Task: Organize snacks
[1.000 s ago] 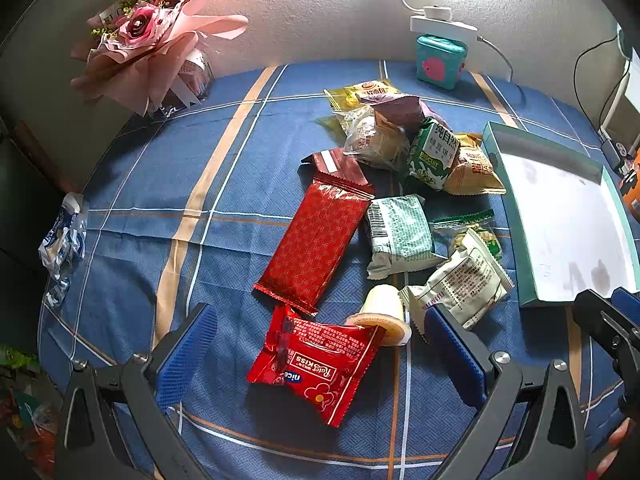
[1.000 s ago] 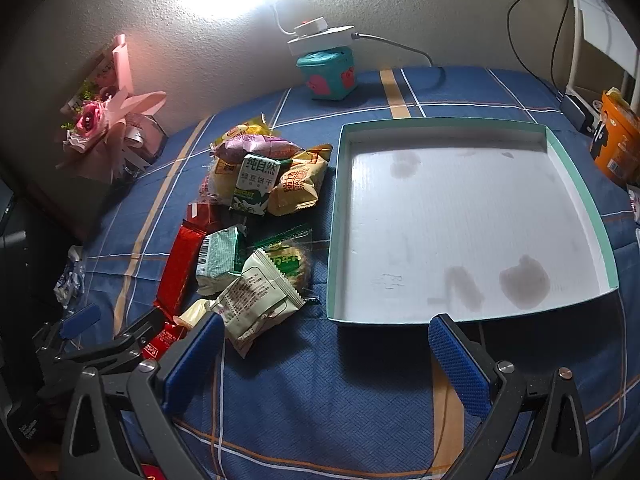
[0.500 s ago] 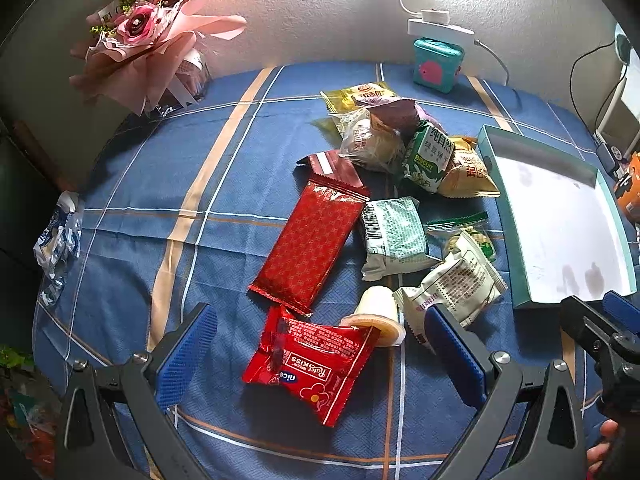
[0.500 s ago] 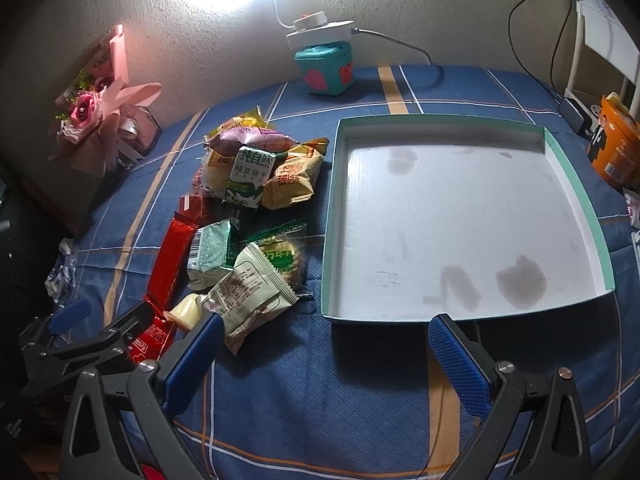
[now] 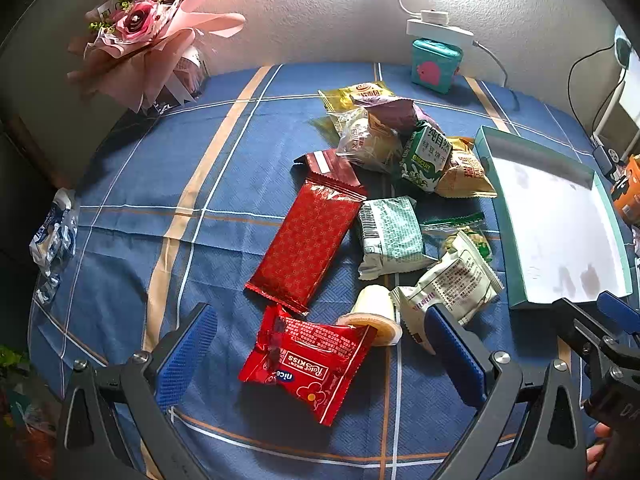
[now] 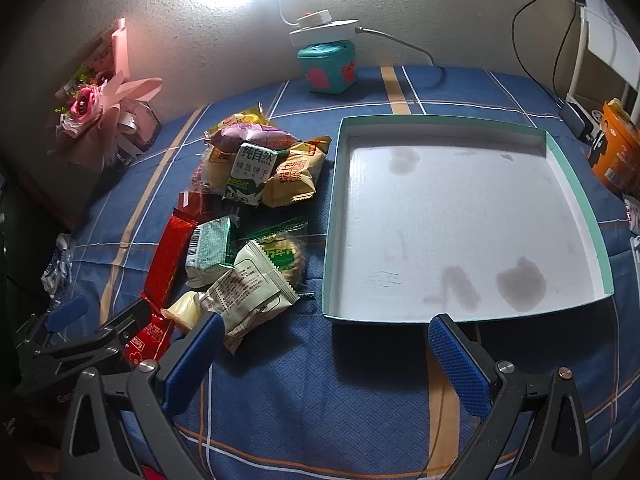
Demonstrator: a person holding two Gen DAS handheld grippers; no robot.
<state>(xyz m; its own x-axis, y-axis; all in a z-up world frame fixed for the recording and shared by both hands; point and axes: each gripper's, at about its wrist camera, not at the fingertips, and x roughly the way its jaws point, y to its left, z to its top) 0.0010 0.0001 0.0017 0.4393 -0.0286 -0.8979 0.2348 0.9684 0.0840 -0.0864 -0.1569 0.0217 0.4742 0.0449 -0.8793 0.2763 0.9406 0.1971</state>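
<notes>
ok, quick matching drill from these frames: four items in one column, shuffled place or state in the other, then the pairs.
Items:
1. long red packet
2. tray
3. pudding cup
4. teal box

Place or state:
A. by the wall, under the white power strip
B. tipped on its side, beside the small red packet
C. holds no snacks
D. flat on the blue cloth, left of the pile

Pairs: 1-D, 2-C, 3-B, 4-A
</notes>
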